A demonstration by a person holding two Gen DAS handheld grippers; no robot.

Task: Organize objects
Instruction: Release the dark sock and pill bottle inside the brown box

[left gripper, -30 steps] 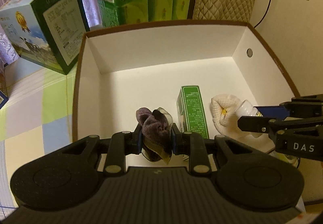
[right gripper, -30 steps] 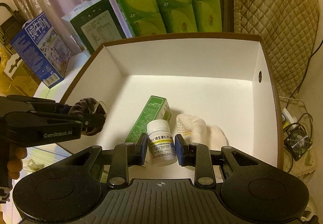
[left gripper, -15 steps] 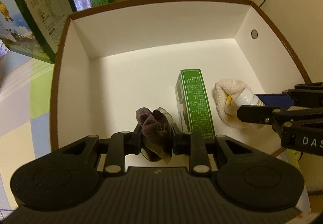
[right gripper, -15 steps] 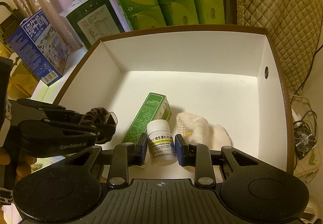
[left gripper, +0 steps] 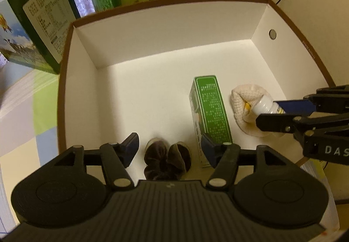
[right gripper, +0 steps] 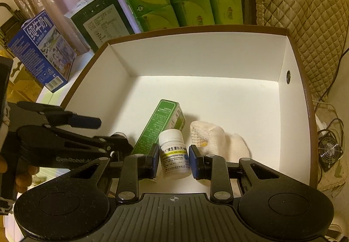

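Your left gripper (left gripper: 169, 147) stands wide open over the box (left gripper: 174, 30) floor; the dark scrunchie (left gripper: 166, 161) lies between its fingers, touching neither. That placement looks done.

Your right gripper (right gripper: 173, 161) has the white pill bottle (right gripper: 174, 153) upright between its pads (right gripper: 154, 160), low inside the box, between the green carton (right gripper: 158, 126) and the cream cloth (right gripper: 216, 144). The pads sit very close; contact is hard to confirm, possibly slightly slack.

Step in hand: setting the bottle down. Next move: let it go, then lift clear without tipping it.
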